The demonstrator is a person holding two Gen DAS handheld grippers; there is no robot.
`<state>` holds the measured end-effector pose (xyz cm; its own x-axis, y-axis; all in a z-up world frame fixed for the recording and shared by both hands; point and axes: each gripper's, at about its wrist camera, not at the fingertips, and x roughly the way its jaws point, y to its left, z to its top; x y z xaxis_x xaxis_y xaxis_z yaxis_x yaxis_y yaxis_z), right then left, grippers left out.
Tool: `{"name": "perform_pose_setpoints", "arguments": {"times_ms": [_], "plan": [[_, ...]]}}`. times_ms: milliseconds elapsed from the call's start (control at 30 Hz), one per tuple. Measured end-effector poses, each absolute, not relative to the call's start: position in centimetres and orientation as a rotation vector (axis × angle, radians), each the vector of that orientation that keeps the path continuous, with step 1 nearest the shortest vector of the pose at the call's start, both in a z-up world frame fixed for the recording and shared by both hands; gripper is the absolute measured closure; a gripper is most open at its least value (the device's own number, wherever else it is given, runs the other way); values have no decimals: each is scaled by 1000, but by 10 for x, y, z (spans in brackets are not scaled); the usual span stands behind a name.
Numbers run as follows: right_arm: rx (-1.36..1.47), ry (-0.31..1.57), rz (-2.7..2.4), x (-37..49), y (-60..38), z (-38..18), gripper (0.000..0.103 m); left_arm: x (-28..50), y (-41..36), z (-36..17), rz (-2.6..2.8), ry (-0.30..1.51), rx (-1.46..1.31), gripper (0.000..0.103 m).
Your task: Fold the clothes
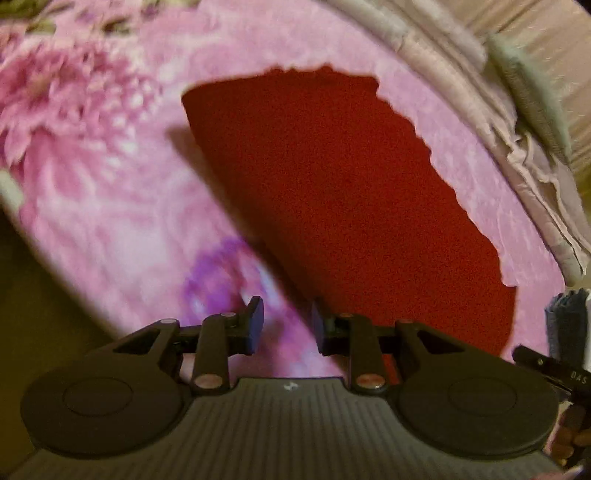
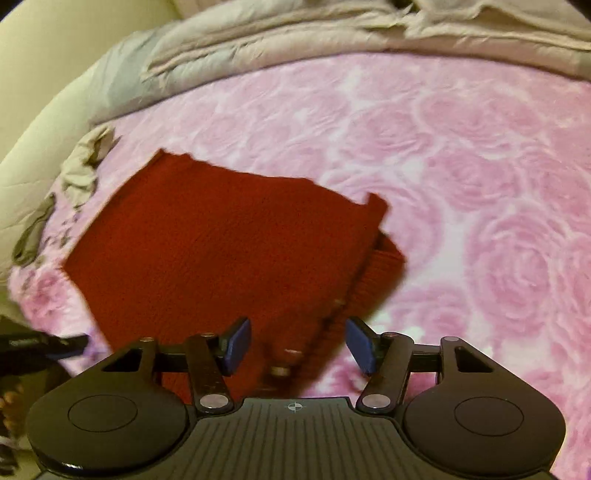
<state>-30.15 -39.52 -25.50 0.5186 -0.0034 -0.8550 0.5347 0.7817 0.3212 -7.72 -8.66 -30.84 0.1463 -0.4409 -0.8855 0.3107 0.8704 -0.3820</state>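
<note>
A dark red knit garment (image 1: 343,206) lies folded flat on a pink rose-patterned blanket (image 1: 110,192). In the right wrist view the garment (image 2: 221,251) shows a ribbed cuff (image 2: 380,273) at its right edge and a row of buttons (image 2: 280,369) near the camera. My left gripper (image 1: 287,325) hovers over the garment's near left edge, open, with nothing between its pads. My right gripper (image 2: 299,343) stands open above the buttoned edge, its blue pads (image 2: 238,343) clear of the cloth. The left gripper (image 2: 44,347) also shows at the left edge of this view.
A rumpled beige and grey quilt (image 2: 295,33) lies bunched along the far side of the blanket (image 2: 480,166). A blue-grey folded cloth (image 1: 567,317) sits at the right edge, beside the other gripper (image 1: 554,365). A pale wall (image 2: 37,74) is on the left.
</note>
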Motion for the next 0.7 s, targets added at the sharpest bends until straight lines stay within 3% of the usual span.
{"name": "perform_pose_setpoints", "arguments": {"times_ms": [267, 700], "plan": [[518, 1046, -207, -242, -409, -149, 42, -98, -118, -219, -401, 1370, -147, 78], [260, 1110, 275, -240, -485, -126, 42, -234, -161, -154, 51, 1263, -380, 78]]}}
